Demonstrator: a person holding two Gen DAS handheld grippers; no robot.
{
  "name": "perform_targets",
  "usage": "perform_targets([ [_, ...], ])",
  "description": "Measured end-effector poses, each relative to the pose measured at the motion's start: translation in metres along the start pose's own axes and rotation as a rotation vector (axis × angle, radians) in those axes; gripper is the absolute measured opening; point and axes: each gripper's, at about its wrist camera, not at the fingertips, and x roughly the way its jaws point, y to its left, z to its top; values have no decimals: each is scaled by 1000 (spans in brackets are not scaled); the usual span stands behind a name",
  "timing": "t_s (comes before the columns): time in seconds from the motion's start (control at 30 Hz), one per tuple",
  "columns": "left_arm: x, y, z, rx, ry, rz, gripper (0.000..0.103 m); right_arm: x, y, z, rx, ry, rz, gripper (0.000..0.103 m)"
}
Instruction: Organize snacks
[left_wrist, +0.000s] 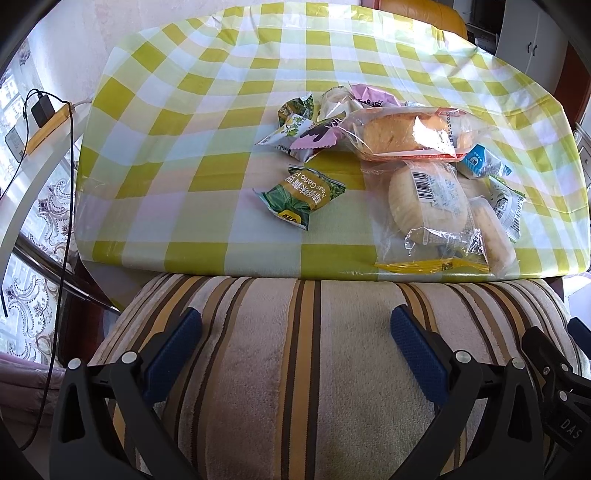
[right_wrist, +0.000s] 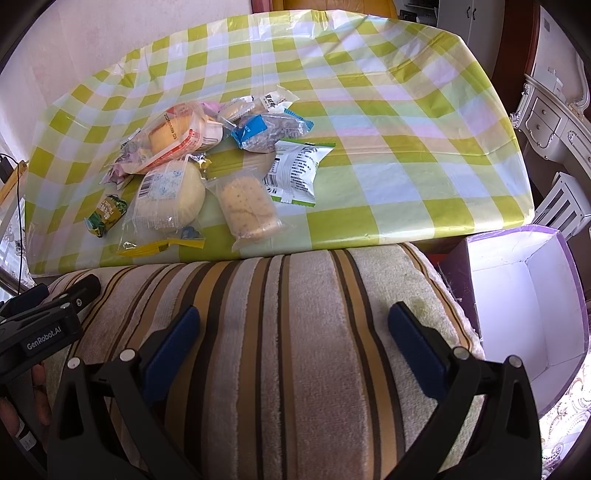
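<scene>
The tabletop (left_wrist: 221, 74) wears a yellow-green and white checked plastic cloth. On it lies a loose heap of wrapped snacks (left_wrist: 388, 133), a green packet (left_wrist: 299, 197) lying just apart, and clear-wrapped round cakes (right_wrist: 170, 195) near the front edge.

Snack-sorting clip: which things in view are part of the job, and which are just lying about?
Part of the job:
- snack pile on the checked tablecloth
- stray green garlic-pea packet
- open white-lined box, probably the container
- left gripper and right gripper, both open and empty

Just lying about:
- striped cushion
- charger and cable
- white cabinet
</scene>
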Motion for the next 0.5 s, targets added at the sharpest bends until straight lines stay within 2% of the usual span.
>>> perform_targets([
  [0.5, 1, 0, 0, -12, -6, -12, 99, 3, 2, 4, -20, 28, -5, 102],
])
